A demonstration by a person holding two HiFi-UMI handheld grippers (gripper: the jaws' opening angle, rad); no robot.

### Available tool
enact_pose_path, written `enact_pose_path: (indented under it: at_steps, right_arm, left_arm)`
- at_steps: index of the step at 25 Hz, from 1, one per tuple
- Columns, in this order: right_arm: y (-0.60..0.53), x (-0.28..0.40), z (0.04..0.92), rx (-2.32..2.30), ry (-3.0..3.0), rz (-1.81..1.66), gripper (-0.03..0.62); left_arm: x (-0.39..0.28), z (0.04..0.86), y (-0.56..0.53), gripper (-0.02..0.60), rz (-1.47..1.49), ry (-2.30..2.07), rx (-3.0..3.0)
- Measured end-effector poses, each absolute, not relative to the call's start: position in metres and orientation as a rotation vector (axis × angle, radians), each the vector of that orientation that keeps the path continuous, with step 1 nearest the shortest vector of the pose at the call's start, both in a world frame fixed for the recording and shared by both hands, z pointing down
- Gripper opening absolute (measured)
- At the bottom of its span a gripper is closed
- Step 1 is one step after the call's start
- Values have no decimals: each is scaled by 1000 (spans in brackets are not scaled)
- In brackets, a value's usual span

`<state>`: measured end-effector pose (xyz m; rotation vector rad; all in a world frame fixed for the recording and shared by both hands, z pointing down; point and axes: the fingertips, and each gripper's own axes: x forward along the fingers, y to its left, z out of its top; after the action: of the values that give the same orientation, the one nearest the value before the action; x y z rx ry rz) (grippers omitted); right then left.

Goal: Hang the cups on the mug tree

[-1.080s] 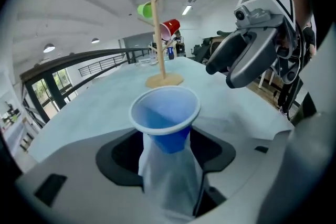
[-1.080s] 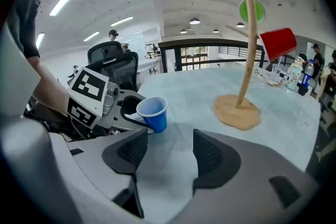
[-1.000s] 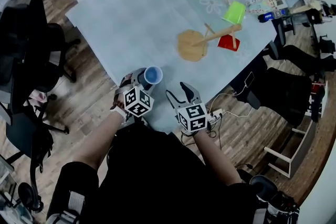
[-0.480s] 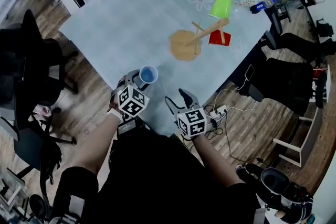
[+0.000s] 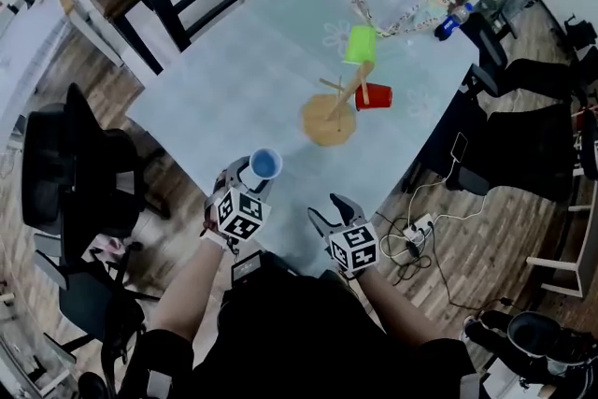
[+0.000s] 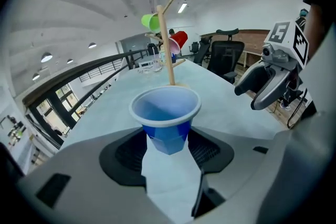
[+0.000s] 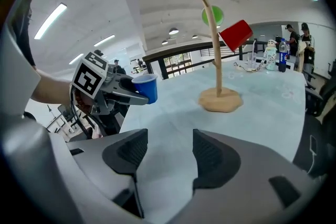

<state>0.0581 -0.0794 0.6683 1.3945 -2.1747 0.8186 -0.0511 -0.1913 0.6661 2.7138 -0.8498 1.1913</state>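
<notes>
Grasp is unchanged from a second ago, though the head view now takes in more of the room. At lower centre, the left gripper (image 5: 257, 175) pinches an upright, empty blue plastic cup (image 5: 265, 165) between its fingers, over the near edge of the pale blue table (image 5: 234, 61). Just to its right, the right gripper (image 5: 329, 212) has its fingers spread on nothing. Farther up, the slim wooden mug tree (image 5: 334, 107) stands on its round base, carrying a lime-green plastic cup (image 5: 361, 44) and a red plastic cup (image 5: 372, 95).

The blue cup (image 5: 264, 165) looks like smooth, glossy plastic. The mug tree (image 5: 327, 120) at its two o'clock is matt wood.
</notes>
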Motion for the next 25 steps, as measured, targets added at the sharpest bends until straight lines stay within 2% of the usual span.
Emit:
enact_pose_path:
  at_steps: [11,17,25]
  right_arm:
    - [-57,90,661,1511,-2233,885,282]
    - [-45,106,650,1571,-2257,879,282]
    - [-37,128,641,1647,-2264,903,282]
  left_arm:
    - [-24,597,-242,253,1333,-923,2817]
    - [-5,584,-264,253,1630,-961,2855]
    - [16,556,-299,253,1858,-1038,2878]
